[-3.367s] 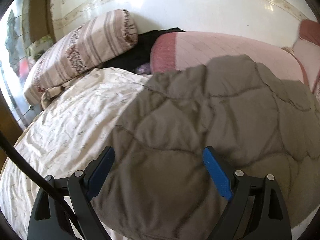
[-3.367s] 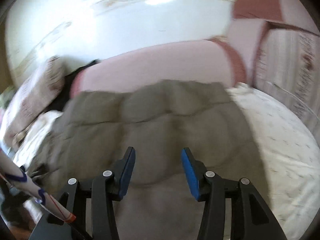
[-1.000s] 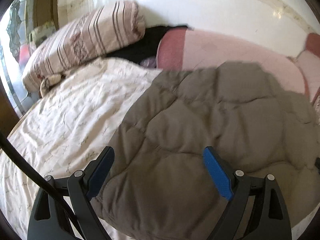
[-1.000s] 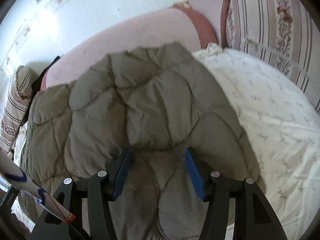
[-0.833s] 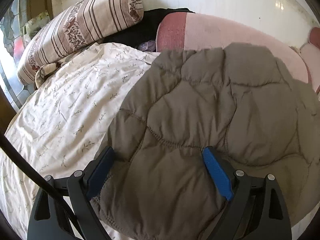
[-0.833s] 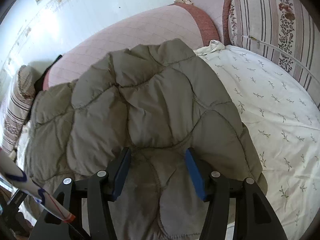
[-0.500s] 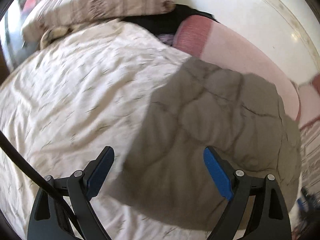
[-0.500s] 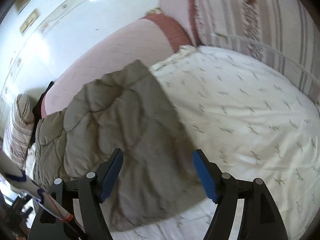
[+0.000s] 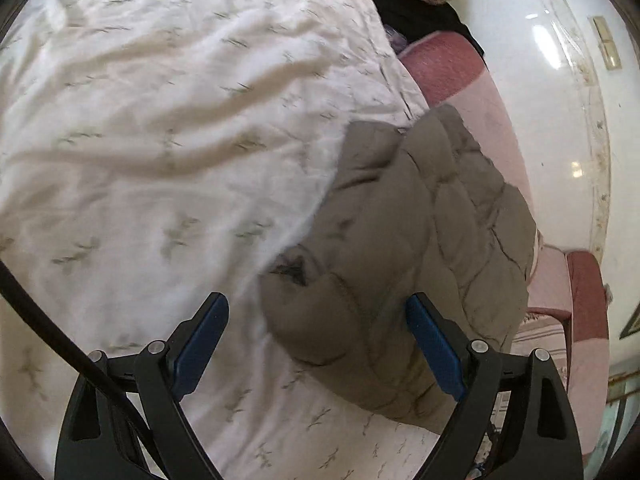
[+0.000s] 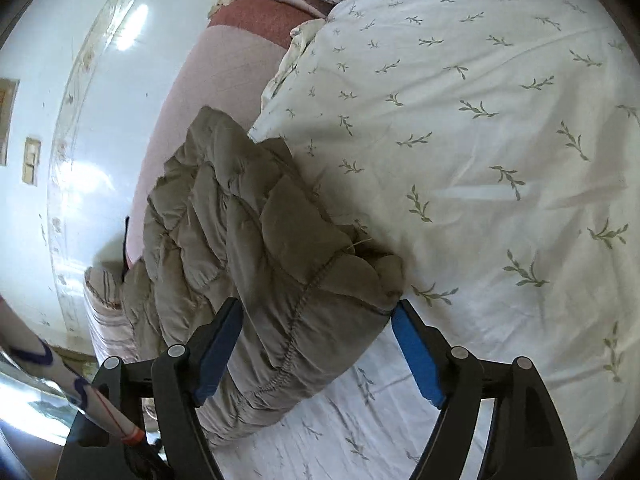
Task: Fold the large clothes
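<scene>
— So, where's the jacket (image 9: 420, 248)?

— On the bed (image 9: 160, 128), lying on the white sheet with the leaf print. It's a grey-brown quilted thing, bunched into a long puffy bundle. In the left wrist view its far end runs up against the pink cushion (image 9: 500, 120) along the white wall (image 9: 560, 80).

— And the left hand-held gripper (image 9: 316, 340)?

— Spread wide. Its blue pads (image 9: 434, 350) frame the near end of the jacket: the right pad sits over the padding, the left one is over bare sheet. Neither pad presses on the fabric. A black cable (image 9: 48, 336) crosses the lower left corner of that view.

— The right hand-held gripper (image 10: 316, 344)?

— Its jaws are opening. The folded, stitched end of the jacket (image 10: 280, 264) lies between the pads (image 10: 416, 354), filling most of the gap. The left pad is close against the padding; I can't tell if it touches. The right pad stands just clear of the edge.

— Anything else around?

— A striped pillow (image 10: 104, 304) sits past the jacket's far end in the right wrist view. A dark garment (image 9: 408, 12) lies near the cushion's red end at the top of the left wrist view. A white rod with blue marks and an orange tip (image 10: 72, 384) crosses the lower left of the right wrist view.
</scene>
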A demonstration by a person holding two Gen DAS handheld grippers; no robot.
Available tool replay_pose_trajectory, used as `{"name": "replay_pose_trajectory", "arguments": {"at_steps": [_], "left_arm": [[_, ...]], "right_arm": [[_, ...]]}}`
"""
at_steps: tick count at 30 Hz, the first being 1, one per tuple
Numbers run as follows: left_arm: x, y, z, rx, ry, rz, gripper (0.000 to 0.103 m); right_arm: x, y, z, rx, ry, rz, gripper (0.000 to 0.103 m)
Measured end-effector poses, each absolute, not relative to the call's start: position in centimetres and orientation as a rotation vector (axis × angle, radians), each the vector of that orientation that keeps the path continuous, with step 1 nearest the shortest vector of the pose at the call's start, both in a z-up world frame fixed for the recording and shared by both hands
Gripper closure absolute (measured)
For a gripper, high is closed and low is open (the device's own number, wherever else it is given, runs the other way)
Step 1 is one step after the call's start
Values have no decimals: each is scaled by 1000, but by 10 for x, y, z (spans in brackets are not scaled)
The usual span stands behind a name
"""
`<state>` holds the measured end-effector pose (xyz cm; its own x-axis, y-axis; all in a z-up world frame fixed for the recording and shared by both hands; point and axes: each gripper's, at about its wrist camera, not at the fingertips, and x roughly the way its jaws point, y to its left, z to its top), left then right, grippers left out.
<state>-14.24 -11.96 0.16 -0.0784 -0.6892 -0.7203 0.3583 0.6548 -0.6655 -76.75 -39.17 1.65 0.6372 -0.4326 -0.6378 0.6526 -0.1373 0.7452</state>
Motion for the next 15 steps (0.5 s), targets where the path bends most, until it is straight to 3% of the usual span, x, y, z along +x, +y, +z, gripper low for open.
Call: {"name": "replay_pose_trajectory", "arguments": {"at_steps": [9,11,13,15], "left_arm": [[-157,-151,-11,-310,1399,-896,10],[-159,-153,-5,-265,1366,-886,18],[-164,-161,6,-182,1300,-881,37],[-178,-165,25,-48,1177,-866,50]], "right_arm": [[-755,-406,-10,1494,165,-931,21],[-751,-405,-3,1449,170,-957,44],[-739,-406,13,1333,237,-993,57],[-721,-401,35,1158,331,-1051,62]]}}
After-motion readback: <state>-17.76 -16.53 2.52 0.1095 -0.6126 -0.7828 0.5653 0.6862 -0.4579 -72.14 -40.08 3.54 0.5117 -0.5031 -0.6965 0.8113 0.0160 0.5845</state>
